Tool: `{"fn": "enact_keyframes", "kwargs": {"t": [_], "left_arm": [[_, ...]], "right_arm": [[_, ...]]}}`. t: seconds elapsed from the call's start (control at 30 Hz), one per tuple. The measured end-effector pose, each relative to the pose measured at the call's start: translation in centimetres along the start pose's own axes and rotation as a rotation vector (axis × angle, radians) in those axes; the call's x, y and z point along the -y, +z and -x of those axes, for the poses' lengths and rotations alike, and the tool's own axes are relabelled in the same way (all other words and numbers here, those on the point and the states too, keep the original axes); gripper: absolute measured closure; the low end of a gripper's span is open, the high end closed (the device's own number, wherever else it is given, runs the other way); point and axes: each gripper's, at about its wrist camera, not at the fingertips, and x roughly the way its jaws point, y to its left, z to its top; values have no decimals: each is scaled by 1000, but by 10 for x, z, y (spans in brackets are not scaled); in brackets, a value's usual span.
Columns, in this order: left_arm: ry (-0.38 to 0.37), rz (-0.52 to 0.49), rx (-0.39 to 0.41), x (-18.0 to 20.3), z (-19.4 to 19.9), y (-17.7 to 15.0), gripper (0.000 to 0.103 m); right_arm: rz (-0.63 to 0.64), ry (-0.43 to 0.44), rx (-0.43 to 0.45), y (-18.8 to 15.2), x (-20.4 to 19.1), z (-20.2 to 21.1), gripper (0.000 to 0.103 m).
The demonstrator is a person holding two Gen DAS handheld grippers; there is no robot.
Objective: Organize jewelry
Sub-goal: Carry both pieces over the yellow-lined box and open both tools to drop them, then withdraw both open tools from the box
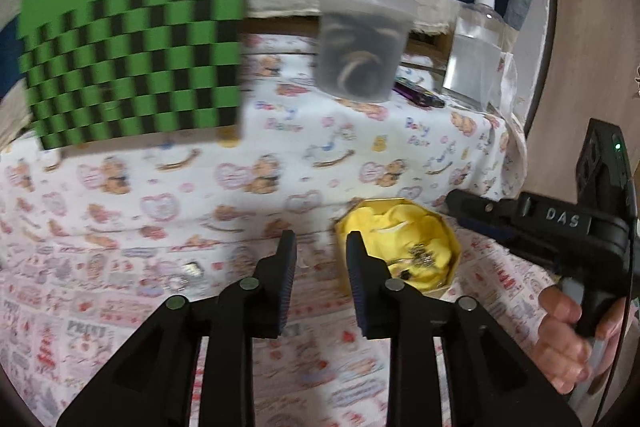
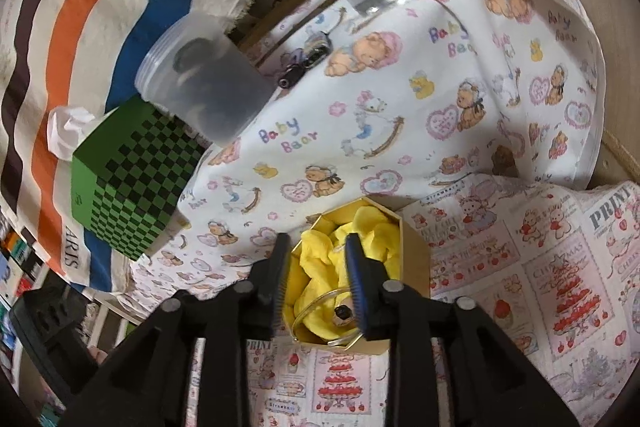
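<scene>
A gold hexagonal box (image 1: 454, 269) lined with yellow cloth (image 1: 400, 227) sits on the printed tablecloth; small metal jewelry (image 1: 418, 255) lies in it. My left gripper (image 1: 320, 247) is open and empty, just left of the box. A small shiny piece (image 1: 192, 269) lies on the cloth to its left. My right gripper (image 2: 316, 259) is open above the same box (image 2: 416, 251), fingers over the yellow cloth (image 2: 320, 259). A thin bangle (image 2: 316, 303) and a ring with a dark stone (image 2: 343, 313) lie inside. The right gripper's body (image 1: 560, 223) shows in the left view.
A green checkered box (image 1: 136, 59) (image 2: 132, 183) stands at the back left. A clear plastic cup (image 1: 360, 47) (image 2: 208, 83) holds dark items. A spray bottle (image 1: 476, 43) and a purple object (image 1: 416, 93) sit at the back right.
</scene>
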Motion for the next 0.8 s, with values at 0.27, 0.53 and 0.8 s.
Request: {"fn": "enact_keyframes", "kwargs": {"t": [0.27,0.53,0.8], "left_arm": [[87,-22,41,-22,16,-15,33],[186,-37,136,-32,35,-19,13],[210,14,151,-49,36,-19,6]], "right_arm": [[156,-84,54,-11,-27,0,50],[278,-159,101,-22,-47,1,35],[331,-210,125,-28,-52,-3,28]]}}
